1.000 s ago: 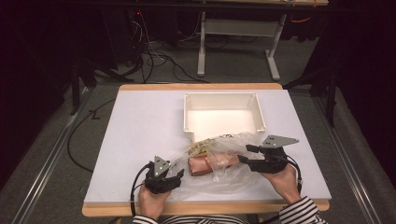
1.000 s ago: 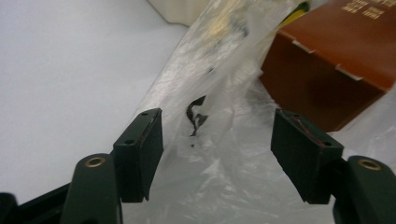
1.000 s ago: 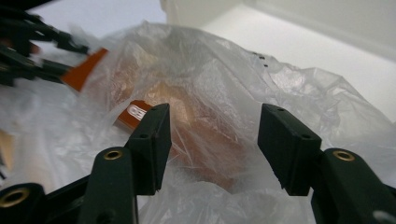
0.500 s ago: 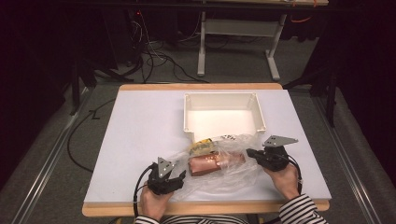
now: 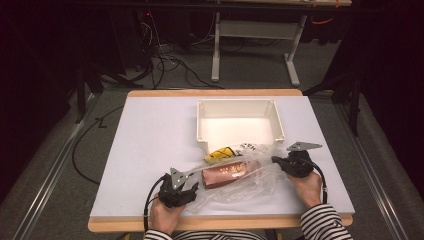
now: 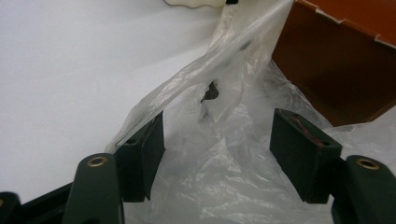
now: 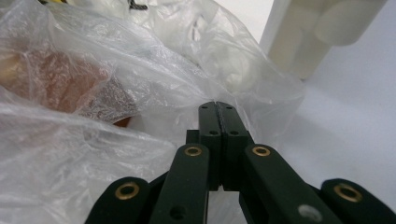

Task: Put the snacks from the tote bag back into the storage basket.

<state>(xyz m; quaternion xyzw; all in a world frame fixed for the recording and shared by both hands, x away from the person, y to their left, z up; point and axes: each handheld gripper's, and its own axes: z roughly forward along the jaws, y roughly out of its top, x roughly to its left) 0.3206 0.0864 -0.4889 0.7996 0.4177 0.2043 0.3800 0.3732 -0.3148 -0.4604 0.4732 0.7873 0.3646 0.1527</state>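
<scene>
Left gripper (image 5: 192,186) sits at the near-left corner of the clear plastic bag (image 5: 250,185), low over the table (image 5: 130,150). In the left gripper view its jaws stand spread, with loose film bunched between the pads (image 6: 142,156). A twisted strand of film runs past the left pad, but I can't tell whether the pad touches it. My read: it's staged to take the bag's left edge, not gripping yet.

The bag lies on the near half of the table, just in front of the white tray (image 5: 239,122). Inside it, a copper-brown packet (image 5: 227,173) lies roughly lengthwise, and a yellow item (image 5: 220,155) sits at the far end by the tray's near wall. The tray looks empty, so it's likely the destination for the contents.

Right gripper (image 5: 276,161) is at the bag's right edge. Its jaws have just closed and are now pressed together; the right gripper view shows them meeting at the tips (image 7: 217,105) with film crumpled right around them. Probably pinching a fold of the bag, though the film inside the seam itself isn't visible.

Pose: both forearms come in from the near edge in striped sleeves. The left hand (image 5: 165,212) points its gripper forward and right toward the bag. The right hand (image 5: 306,187) angles inward and left, gripper tilted down onto the film.
</scene>
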